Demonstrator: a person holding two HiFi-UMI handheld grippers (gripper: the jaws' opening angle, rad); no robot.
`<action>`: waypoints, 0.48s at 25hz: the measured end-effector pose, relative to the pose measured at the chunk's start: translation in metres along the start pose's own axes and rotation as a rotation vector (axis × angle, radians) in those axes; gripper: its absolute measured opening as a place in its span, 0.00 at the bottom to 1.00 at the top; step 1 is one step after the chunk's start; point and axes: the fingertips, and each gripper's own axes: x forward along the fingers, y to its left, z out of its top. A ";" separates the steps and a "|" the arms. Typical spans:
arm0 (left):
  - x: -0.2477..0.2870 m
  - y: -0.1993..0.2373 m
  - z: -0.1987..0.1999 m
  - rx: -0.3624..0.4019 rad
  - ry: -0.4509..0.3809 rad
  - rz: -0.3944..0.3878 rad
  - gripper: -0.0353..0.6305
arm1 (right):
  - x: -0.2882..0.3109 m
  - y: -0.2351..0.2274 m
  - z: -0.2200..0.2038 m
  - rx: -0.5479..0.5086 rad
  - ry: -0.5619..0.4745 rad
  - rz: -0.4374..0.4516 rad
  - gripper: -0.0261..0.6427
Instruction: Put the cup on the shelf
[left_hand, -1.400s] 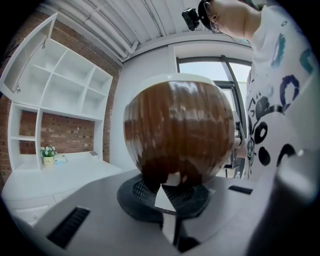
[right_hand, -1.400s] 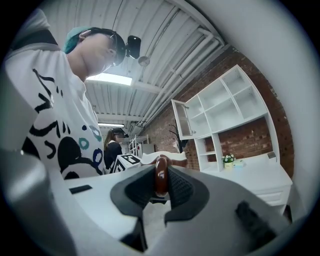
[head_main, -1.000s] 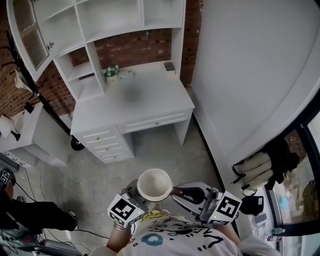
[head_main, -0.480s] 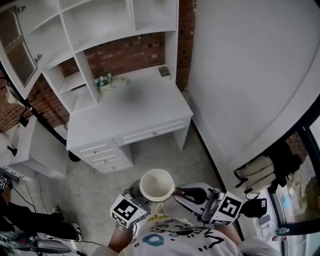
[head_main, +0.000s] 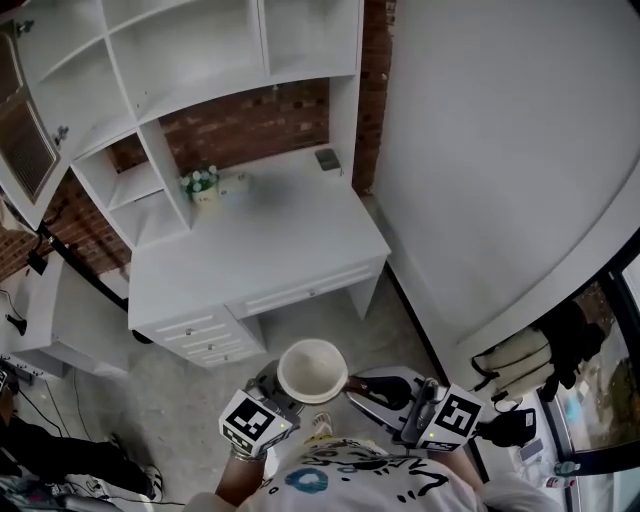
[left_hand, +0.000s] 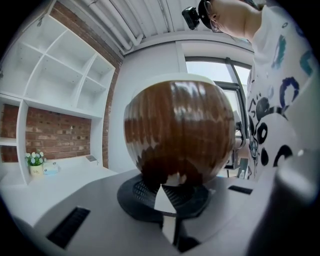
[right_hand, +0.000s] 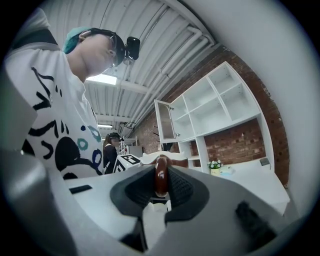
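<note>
A round cup (head_main: 312, 370), brown outside and white inside, is held upright low in the head view, above the floor in front of the desk. My left gripper (head_main: 276, 388) is shut on the cup's brown body (left_hand: 177, 135), which fills the left gripper view. My right gripper (head_main: 358, 384) is shut on the cup's thin brown handle (right_hand: 161, 175), pinched between the black pads (right_hand: 182, 192). The white shelf unit (head_main: 190, 60) stands on the desk, well ahead of both grippers, its compartments bare.
The white desk (head_main: 270, 240) has drawers (head_main: 200, 335) at its left, a small flower pot (head_main: 203, 185) and a small dark object (head_main: 327, 159). A white wall runs along the right. A low white cabinet (head_main: 60, 320) stands left. Another person (right_hand: 111, 150) stands behind.
The desk and shelf have shifted slightly left and lower in the head view. The cup stays held the same way between both grippers.
</note>
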 end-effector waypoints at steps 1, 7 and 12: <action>0.001 0.006 -0.001 -0.003 0.003 -0.002 0.08 | 0.004 -0.005 0.000 0.002 0.002 -0.002 0.13; 0.008 0.040 0.001 0.003 0.006 -0.020 0.08 | 0.028 -0.030 0.002 0.001 0.010 -0.021 0.13; 0.019 0.057 -0.001 -0.011 0.012 -0.036 0.08 | 0.036 -0.049 0.003 0.007 0.015 -0.040 0.13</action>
